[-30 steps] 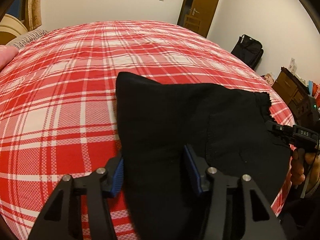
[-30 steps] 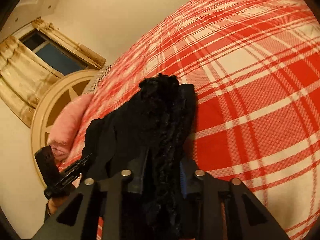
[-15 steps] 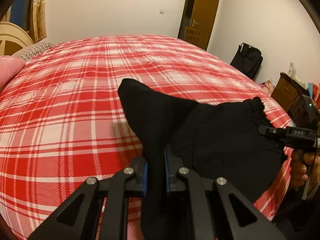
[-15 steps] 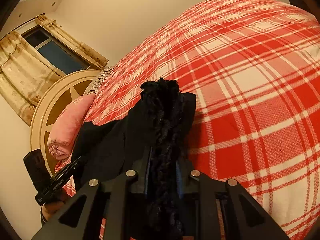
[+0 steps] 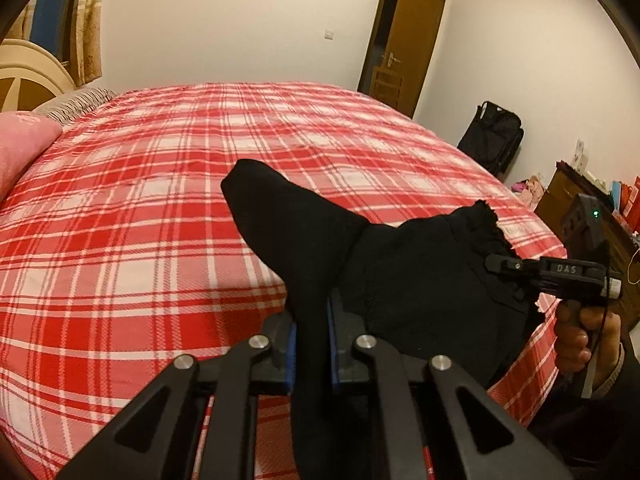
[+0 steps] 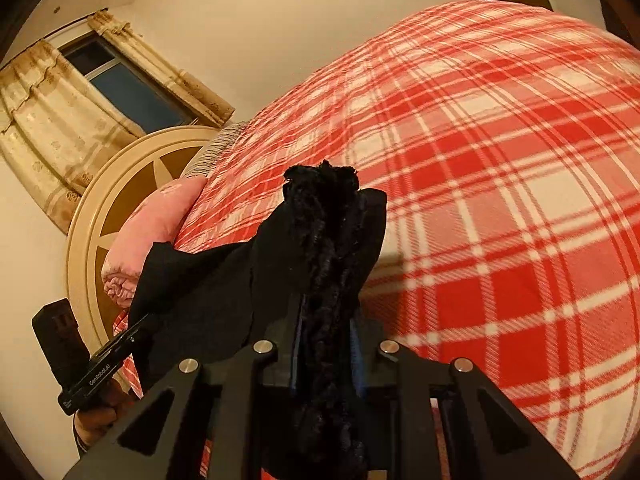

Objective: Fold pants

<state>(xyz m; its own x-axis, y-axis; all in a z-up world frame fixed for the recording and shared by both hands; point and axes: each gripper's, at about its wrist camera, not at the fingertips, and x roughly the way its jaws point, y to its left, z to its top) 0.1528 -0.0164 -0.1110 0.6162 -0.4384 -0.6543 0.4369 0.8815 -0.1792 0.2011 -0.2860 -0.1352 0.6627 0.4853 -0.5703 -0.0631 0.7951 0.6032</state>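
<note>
The black pants (image 5: 400,276) hang lifted above the red plaid bed (image 5: 140,240), held at two ends. My left gripper (image 5: 311,332) is shut on one pinched corner of the fabric. My right gripper (image 6: 326,344) is shut on the frilly bunched edge of the pants (image 6: 324,240). The right gripper also shows in the left wrist view (image 5: 504,264), gripping the ruffled end at the right. The left gripper shows in the right wrist view (image 6: 132,336) at the lower left, on the other end of the cloth.
A pink pillow (image 5: 20,148) and a striped pillow (image 5: 76,102) lie by the cream headboard (image 6: 120,184). A brown door (image 5: 404,40), a black suitcase (image 5: 494,136) and a wooden dresser (image 5: 576,200) stand past the bed's right side.
My left gripper closed on the pants' corner and lifted it. Both grippers have risen, and the pants now hang off the bed between them.
</note>
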